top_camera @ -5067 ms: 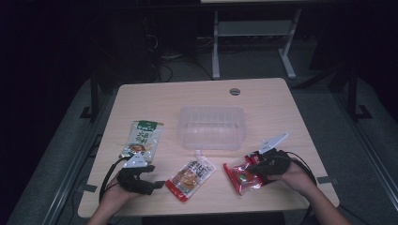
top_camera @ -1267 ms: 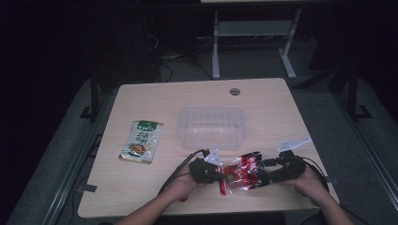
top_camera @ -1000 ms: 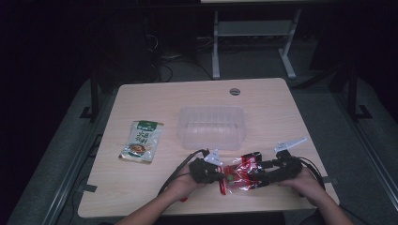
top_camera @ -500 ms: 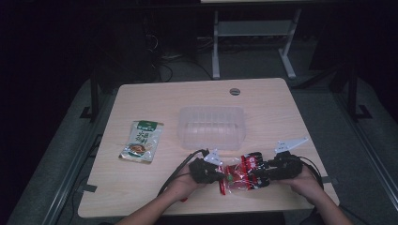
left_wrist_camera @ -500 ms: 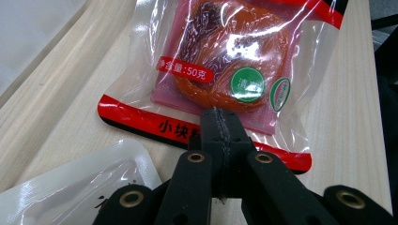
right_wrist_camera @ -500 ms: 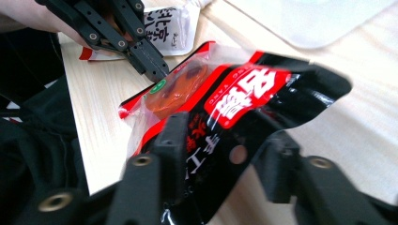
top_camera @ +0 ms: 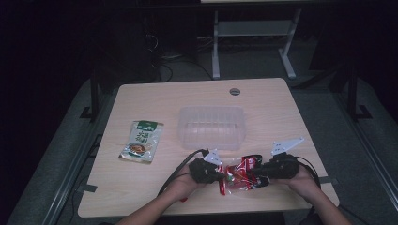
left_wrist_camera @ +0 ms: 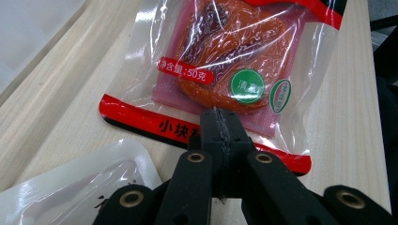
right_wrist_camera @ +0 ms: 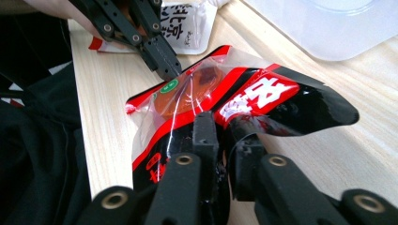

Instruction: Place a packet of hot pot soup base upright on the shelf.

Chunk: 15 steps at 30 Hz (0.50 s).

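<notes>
Red-and-black snack pouch (top_camera: 241,172) near the desk's (top_camera: 263,101) front edge, glossy and crinkled, its clear window showing an orange-brown piece. Right gripper (right_wrist_camera: 220,126) has its jaws clamped on one end; left gripper (left_wrist_camera: 219,123) has its jaws pressed together on the opposite red-edged end. Clear tub (top_camera: 212,126) mid-desk, green packet (top_camera: 141,146) toward the left edge.

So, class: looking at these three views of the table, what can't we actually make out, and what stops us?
- Red and clear plastic snack packet: its bottom edge, hidden behind the left tool in the left gripper view.
- Green printed pouch: lettering too small in the high view.
- White plastic packet: cut off by the top edge in the right gripper view.
</notes>
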{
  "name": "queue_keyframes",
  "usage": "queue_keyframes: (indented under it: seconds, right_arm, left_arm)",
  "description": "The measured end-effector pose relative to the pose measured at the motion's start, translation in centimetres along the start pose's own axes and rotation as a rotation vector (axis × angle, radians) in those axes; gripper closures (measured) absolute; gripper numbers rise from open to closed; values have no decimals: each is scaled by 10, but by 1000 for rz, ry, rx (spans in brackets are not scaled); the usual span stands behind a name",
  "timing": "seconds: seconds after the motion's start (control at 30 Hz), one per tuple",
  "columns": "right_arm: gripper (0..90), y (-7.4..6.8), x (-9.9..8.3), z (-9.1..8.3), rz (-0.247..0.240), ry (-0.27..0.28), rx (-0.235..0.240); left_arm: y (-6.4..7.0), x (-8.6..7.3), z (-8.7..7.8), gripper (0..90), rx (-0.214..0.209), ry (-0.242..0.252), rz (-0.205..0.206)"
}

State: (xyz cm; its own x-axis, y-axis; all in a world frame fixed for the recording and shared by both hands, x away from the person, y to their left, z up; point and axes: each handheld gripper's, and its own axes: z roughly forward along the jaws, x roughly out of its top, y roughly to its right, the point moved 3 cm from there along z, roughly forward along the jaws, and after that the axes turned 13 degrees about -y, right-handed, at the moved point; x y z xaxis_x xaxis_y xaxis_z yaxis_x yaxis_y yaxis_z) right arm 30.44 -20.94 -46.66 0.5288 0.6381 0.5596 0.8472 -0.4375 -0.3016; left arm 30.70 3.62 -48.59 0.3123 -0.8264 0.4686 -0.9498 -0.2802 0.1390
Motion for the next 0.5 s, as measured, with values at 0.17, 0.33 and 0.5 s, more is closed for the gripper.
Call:
queue_keyframes:
  seconds: [0.17,0.33,0.5]
  right_arm:
    - [882,-1,1,1,-17,3,-9]
    - [897,-2,1,-1,-25,19,9]
    - [900,-2,2,-3,-35,36,28]
  left_arm:
    - [0,0,0,898,-4,5,-4]
    - [0,0,0,898,-6,10,-10]
    - [-2,-1,0,898,-33,13,-28]
